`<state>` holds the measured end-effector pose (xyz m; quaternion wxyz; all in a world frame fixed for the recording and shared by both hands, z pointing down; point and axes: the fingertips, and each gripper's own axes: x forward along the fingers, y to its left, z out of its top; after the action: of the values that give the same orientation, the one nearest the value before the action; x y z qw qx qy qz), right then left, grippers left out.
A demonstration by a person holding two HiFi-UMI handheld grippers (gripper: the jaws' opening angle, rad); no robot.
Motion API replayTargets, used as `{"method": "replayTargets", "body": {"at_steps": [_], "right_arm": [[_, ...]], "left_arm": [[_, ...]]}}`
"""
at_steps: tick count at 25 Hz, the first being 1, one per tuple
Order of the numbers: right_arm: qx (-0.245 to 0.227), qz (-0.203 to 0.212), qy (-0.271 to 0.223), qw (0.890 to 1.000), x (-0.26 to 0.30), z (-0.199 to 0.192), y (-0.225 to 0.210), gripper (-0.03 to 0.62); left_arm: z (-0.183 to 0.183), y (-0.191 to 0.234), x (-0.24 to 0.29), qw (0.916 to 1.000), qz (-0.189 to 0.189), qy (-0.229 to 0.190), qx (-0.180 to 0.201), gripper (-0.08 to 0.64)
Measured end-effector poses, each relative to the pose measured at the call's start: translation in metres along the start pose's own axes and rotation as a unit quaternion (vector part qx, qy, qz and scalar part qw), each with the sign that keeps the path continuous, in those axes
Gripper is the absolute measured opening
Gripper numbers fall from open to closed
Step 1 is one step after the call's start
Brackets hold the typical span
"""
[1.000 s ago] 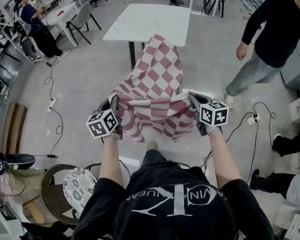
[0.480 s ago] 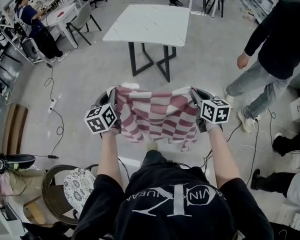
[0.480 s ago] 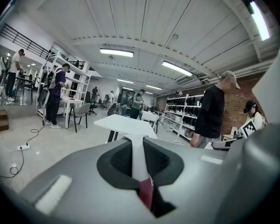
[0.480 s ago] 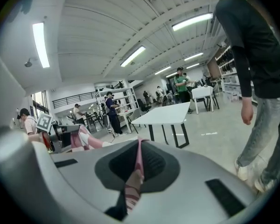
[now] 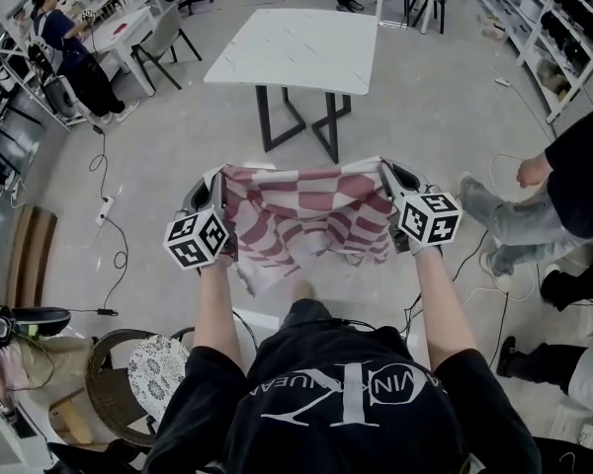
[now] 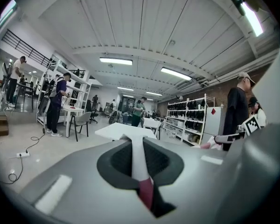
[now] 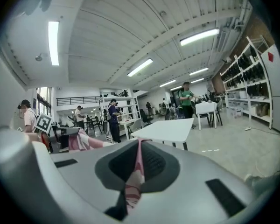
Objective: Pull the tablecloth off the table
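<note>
Head view: red-white checked fabric tablecloth (image 5: 306, 210) fully off white rectangular table (image 5: 296, 47), hangs stretched betw. left gripper (image 5: 213, 194) & right gripper (image 5: 397, 184), well clear of table's near edge. Pull looks done; next prob. set it down. Both forearms fwd, parallel.
Left gripper view: jaws pinch tablecloth edge.
Right gripper view: same, clamped on fabric.

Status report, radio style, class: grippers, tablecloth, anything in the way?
Left gripper and right gripper both shut on checkered tablecloth. Cloth off the white table, hanging between grippers. Bystander at right, clear of cloth.
</note>
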<state>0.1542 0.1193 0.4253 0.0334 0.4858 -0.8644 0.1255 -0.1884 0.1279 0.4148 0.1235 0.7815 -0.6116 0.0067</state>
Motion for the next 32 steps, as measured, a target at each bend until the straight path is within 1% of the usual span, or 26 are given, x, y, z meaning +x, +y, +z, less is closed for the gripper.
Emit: {"method": "replayTargets", "body": {"at_steps": [2,7,11,15,26,32], "right_arm": [[-0.006,0.001,-0.009,1.000,0.004,0.010,0.000,0.012],[-0.025,0.004,-0.028,0.999,0.014,0.049,-0.002,0.012],[-0.047,0.008,-0.047,0.998,0.014,0.050,0.000,0.012],[-0.067,0.010,-0.064,0.996,0.019,0.066,0.003,0.012],[-0.079,0.014,-0.096,0.992,0.018,0.090,0.007,0.012],[-0.082,0.018,-0.105,0.991,0.018,0.099,0.010,0.012]], "left_arm": [[0.005,0.002,0.002,1.0000,0.002,-0.006,0.000,0.021],[0.037,0.003,0.013,0.9996,0.007,-0.026,0.004,0.021],[0.038,0.003,0.011,0.9986,0.010,-0.052,0.011,0.021],[0.055,0.005,0.015,0.9972,0.010,-0.071,0.019,0.021],[0.085,0.000,0.012,0.9934,0.004,-0.104,0.048,0.021],[0.095,-0.001,0.008,0.9921,0.004,-0.114,0.052,0.021]]}}
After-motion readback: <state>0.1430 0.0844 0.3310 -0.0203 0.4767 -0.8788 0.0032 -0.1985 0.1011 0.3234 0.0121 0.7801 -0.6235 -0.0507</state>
